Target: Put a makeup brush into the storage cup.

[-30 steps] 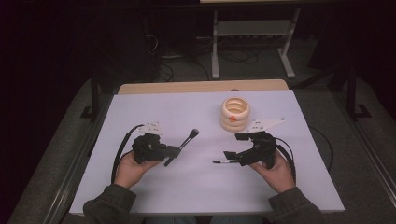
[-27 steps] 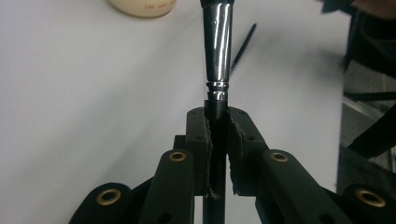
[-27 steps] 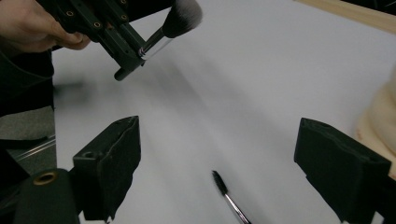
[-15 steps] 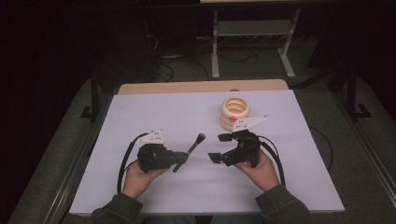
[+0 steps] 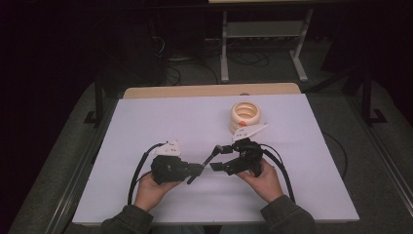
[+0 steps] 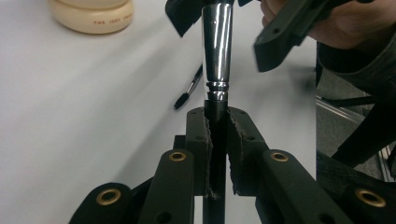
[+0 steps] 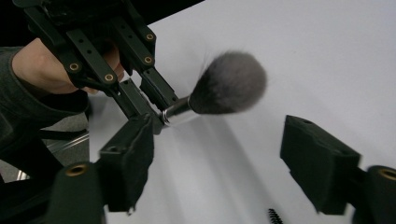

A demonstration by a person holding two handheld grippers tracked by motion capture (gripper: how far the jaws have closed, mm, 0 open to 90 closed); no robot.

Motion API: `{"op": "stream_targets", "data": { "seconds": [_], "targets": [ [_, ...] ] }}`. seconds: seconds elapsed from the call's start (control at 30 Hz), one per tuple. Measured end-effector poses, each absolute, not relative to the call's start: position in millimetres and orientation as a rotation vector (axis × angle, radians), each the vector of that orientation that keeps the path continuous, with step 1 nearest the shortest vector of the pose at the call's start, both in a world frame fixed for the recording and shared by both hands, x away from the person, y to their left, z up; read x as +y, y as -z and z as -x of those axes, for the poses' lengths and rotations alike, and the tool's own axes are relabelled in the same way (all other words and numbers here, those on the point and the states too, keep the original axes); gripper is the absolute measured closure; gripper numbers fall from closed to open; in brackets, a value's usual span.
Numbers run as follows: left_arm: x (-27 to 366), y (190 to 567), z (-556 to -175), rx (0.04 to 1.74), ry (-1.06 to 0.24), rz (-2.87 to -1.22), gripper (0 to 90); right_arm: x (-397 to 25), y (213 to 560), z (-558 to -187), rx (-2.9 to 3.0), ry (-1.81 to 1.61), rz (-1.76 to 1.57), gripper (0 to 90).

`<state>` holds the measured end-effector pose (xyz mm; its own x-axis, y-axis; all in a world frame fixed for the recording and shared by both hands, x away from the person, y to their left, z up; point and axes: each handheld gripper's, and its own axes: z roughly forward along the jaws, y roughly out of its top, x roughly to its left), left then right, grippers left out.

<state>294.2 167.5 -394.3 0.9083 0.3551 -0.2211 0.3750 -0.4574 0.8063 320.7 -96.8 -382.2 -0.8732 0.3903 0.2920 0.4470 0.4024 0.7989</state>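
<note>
Bright table (image 5: 146, 126), dark surroundings (gripper views blurred).

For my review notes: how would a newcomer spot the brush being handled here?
Start at the white table and find the person's left tongs near its front middle. Shut in them by its black handle is the makeup brush, pointing toward the open right tongs. Its chrome ferrule and fluffy dark-grey head set it apart from the thin small brush lying flat on the table.

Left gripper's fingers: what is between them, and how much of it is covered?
The left gripper is shut on a makeup brush. Its black handle sits between the fingers, its lower part covered; the silver collar rises clear. The bristles show in the right gripper view.
</note>
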Motion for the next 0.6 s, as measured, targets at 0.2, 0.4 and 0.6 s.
{"op": "stream_targets", "data": {
  "seconds": [0.2, 0.4, 0.6],
  "targets": [
    [162.3, 394.7, -289.9, 0.504, 0.018, -2.088, 79.6, -97.8, 384.1, -317.6, -2.567, 1.513, 0.746, 42.1],
    [159.2, 395.6, -288.0, 0.495, 0.019, -2.098, 79.6, -98.2, 386.3, -317.9, -2.499, 1.514, 0.735, 53.0],
    [156.8, 397.7, -287.7, 0.495, 0.025, -2.1, 79.6, -97.7, 389.3, -319.8, -2.428, 1.494, 0.718, 65.1]
  ]
}}
